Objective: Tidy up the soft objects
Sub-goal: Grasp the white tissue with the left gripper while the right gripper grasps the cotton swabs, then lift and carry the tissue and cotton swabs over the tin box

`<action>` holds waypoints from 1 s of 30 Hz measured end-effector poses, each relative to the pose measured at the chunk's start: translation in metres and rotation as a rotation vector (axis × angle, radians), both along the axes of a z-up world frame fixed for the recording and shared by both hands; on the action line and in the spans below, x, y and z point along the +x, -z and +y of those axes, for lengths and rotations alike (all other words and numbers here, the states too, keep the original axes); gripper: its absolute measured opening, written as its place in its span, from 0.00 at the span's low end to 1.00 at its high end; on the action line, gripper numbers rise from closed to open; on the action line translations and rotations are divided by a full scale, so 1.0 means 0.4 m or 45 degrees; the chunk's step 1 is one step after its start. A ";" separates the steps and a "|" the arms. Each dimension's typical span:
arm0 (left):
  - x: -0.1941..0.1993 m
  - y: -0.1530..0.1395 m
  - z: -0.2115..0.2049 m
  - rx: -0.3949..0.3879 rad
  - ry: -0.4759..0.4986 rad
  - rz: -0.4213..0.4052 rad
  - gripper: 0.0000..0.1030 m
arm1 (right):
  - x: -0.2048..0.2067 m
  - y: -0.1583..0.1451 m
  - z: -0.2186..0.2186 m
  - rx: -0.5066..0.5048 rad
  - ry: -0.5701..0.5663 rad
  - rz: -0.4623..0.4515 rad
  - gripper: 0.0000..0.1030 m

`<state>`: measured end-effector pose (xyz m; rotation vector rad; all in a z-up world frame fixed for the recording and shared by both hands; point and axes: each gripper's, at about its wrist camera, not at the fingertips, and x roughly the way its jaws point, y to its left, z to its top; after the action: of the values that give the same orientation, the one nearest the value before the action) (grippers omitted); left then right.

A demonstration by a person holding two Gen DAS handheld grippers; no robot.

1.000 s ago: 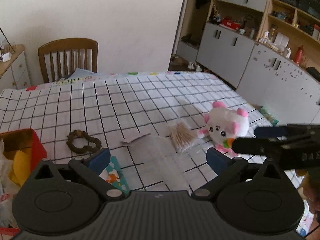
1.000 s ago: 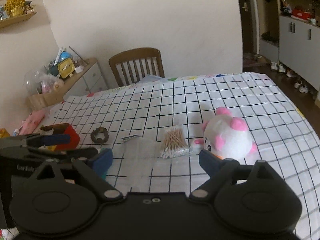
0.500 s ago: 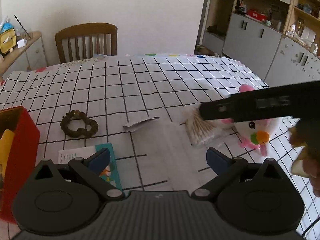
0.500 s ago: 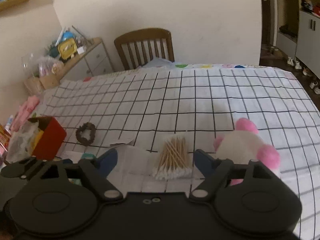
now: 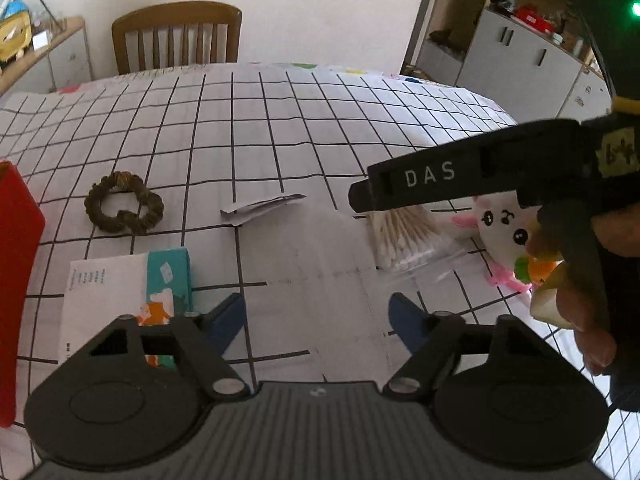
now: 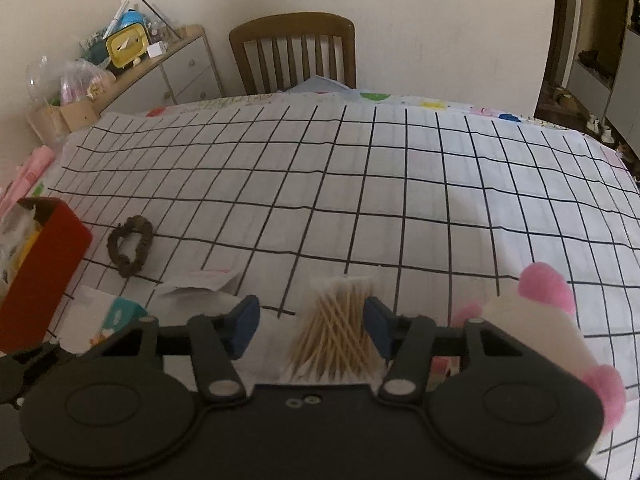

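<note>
Between closing right gripper (image 6: 310,326) jaws lies the cotton-swab bag (image 6: 336,332).

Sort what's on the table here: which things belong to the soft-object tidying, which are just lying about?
Job:
plush toy
scrunchie
bag of cotton swabs, between the closing right gripper fingers
tissue pack

Lying about:
folded paper slip
red box
chair

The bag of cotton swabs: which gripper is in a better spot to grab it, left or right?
Right. The right gripper has the bag of cotton swabs between its closing jaws. The left gripper hangs over a clear plastic sheet, its jaws closing with nothing between them.
</note>
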<state>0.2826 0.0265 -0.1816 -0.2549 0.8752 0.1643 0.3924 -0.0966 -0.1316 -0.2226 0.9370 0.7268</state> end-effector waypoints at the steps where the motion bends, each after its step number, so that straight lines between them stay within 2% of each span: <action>1: 0.005 0.002 0.002 0.001 -0.004 0.009 0.71 | 0.004 0.004 0.001 -0.002 0.006 0.001 0.49; 3: 0.011 0.006 0.005 -0.004 0.001 0.024 0.61 | 0.012 0.012 0.001 -0.010 0.018 0.001 0.46; 6: 0.013 0.005 -0.001 0.007 0.010 0.022 0.56 | 0.018 0.017 0.000 -0.011 0.019 -0.008 0.42; 8: 0.015 0.004 -0.003 0.009 0.014 0.022 0.45 | 0.020 0.018 -0.001 -0.011 0.019 -0.013 0.40; 11: 0.016 0.002 -0.004 0.006 0.028 0.023 0.34 | 0.015 0.018 0.001 -0.025 0.014 -0.039 0.34; 15: 0.015 0.000 -0.006 0.007 0.042 0.035 0.26 | 0.011 0.019 -0.006 -0.022 0.009 -0.057 0.26; 16: 0.014 -0.001 -0.007 0.006 0.048 0.037 0.21 | 0.010 0.018 -0.008 -0.018 0.008 -0.062 0.23; 19: 0.009 -0.005 -0.009 0.007 0.067 0.040 0.18 | 0.004 0.010 -0.014 -0.008 0.012 -0.074 0.17; 30: -0.034 -0.048 -0.025 -0.008 0.104 0.021 0.14 | -0.036 -0.042 -0.069 0.072 0.067 -0.094 0.16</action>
<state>0.2690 0.0164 -0.1624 -0.2235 0.9013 0.0883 0.3781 -0.1242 -0.1146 -0.1733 0.8477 0.6909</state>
